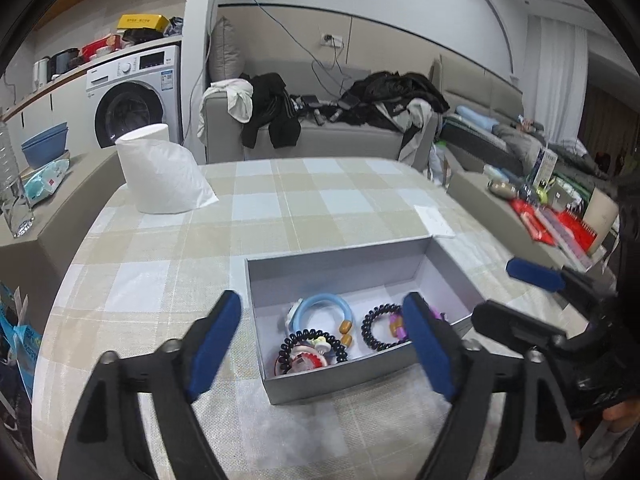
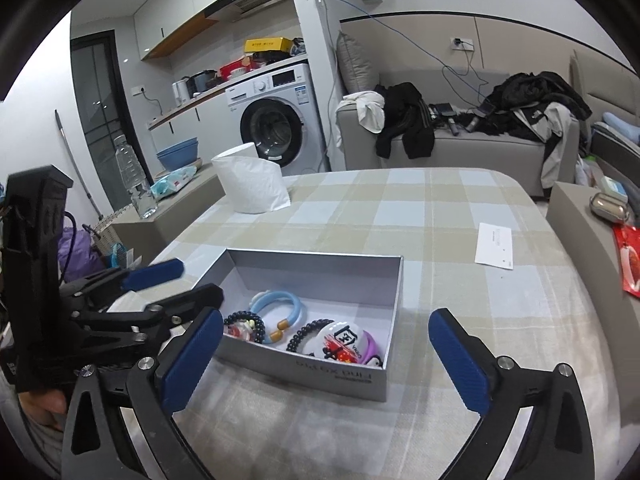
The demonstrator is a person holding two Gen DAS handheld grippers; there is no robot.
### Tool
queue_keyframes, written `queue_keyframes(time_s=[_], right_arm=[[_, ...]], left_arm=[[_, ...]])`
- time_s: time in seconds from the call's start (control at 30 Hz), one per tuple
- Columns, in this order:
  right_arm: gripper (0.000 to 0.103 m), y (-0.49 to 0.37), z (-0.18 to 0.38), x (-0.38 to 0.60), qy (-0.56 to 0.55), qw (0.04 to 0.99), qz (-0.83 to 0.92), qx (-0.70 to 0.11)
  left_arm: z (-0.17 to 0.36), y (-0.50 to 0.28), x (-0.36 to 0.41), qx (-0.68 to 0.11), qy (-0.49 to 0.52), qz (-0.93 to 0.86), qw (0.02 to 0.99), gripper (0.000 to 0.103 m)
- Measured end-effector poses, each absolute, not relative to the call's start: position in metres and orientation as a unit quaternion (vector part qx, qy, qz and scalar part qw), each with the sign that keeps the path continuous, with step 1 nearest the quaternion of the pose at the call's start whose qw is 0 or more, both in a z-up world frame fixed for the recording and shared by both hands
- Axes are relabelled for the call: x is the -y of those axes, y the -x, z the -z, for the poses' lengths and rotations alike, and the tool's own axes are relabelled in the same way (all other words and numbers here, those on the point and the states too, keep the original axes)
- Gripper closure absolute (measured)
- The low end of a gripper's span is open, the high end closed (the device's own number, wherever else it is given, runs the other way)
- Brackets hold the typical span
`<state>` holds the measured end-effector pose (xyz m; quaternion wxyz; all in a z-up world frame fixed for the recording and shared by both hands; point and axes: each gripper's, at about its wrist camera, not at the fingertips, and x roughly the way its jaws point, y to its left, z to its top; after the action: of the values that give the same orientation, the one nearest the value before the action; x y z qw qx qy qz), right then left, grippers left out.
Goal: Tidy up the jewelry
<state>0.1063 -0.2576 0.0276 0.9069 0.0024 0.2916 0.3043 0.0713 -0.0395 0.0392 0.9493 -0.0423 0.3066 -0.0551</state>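
Note:
A grey open box point(image 1: 340, 258) point(image 2: 312, 260) sits on the checked tablecloth. Inside lie a light blue bangle point(image 1: 320, 308) point(image 2: 280, 304), a black beaded bracelet point(image 1: 310, 342) point(image 2: 246, 318), a black coil hair tie point(image 1: 378, 326) point(image 2: 308, 334) and a white and purple round piece point(image 2: 344, 342). My left gripper point(image 1: 320, 340) is open and empty just above the box's near side. My right gripper point(image 2: 328, 356) is open and empty at the box's near wall. Each gripper shows in the other's view: the right one point(image 1: 520, 292), the left one point(image 2: 176, 284).
A roll of white paper point(image 1: 160, 168) point(image 2: 250, 184) stands at the table's far left. A white card point(image 1: 434, 216) point(image 2: 494, 246) lies right of the box. A sofa with clothes point(image 1: 320, 120), a washing machine point(image 2: 276, 116) and cluttered side surfaces point(image 1: 556, 220) surround the table.

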Motion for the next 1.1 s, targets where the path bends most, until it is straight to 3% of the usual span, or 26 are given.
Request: queue_keyframes(time_s=[0.07,0.13,1.1], right_arm=[[0.0,-0.103,-0.027,0.26,-0.001,0.909,-0.301,-0.289],[0.0,-0.099,-0.027,0.262,-0.001,0.909,-0.301,-0.288],[0.0,-0.081,-0.015,0.261,0.031,0.931,-0.292,-0.214]], left_arm=[[-0.043,-0.064,0.037,-0.289,0.048,0.048,0.955,0.006],[-0.046,-0.056,0.035,-0.269,0.043,0.04,0.961,0.001],[-0.016,-0.042,0.029,-0.247,0.02,0.003,0.969,0.001]])
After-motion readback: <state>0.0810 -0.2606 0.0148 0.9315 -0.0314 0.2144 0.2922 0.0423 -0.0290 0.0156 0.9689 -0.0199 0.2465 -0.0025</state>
